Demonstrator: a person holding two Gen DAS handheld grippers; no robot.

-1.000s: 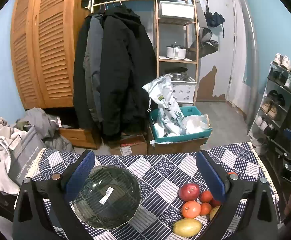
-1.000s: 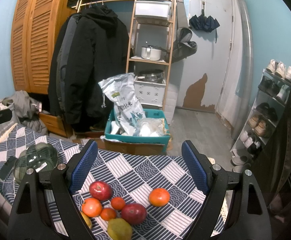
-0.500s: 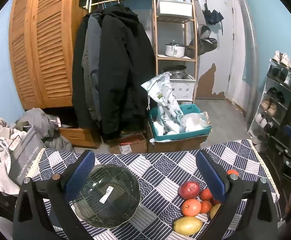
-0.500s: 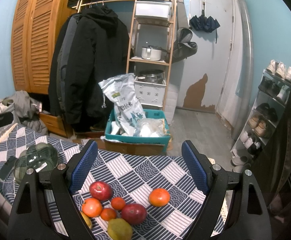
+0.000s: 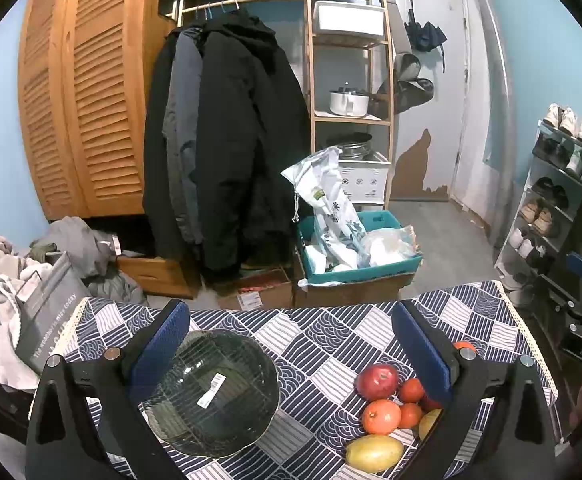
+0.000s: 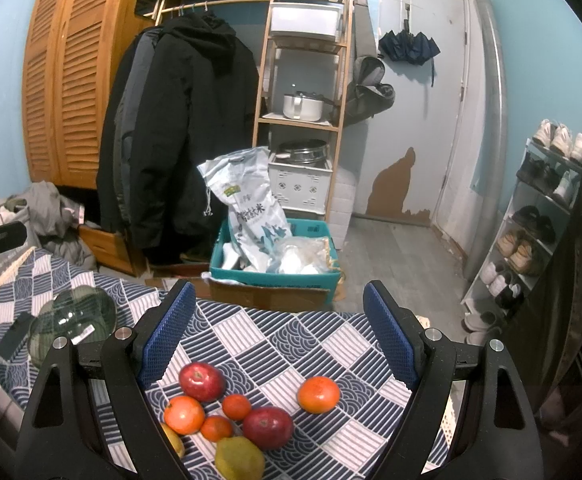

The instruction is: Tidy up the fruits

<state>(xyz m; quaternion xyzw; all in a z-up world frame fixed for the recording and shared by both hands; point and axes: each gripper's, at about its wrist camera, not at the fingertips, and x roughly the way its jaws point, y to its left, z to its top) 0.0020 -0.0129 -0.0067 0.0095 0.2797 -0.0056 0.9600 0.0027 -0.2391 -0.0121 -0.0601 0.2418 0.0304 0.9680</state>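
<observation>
A clear glass bowl [image 5: 213, 390] with a white sticker sits on the patterned tablecloth [image 5: 311, 336], between the fingers of my open, empty left gripper [image 5: 289, 344]. Fruit lies to its right: a red apple [image 5: 376, 382], oranges [image 5: 381, 416] and a yellow mango [image 5: 373, 453]. In the right wrist view my right gripper [image 6: 279, 328] is open and empty above the fruit: two red apples [image 6: 202, 381] [image 6: 268, 427], several oranges, one apart [image 6: 318, 394], and a yellow-green mango [image 6: 238, 459]. The bowl shows at the left there [image 6: 71, 320].
A dark phone [image 6: 13, 340] lies beside the bowl. The table's far edge drops to a teal crate [image 6: 275, 276] with bags on cardboard boxes. A coat rack [image 5: 223, 140], wooden shelf [image 6: 303, 92] and shoe rack [image 6: 531, 220] stand beyond.
The left wrist view has tilted up slightly, so the bowl and fruit sit a little lower in frame. The right gripper has not moved.
</observation>
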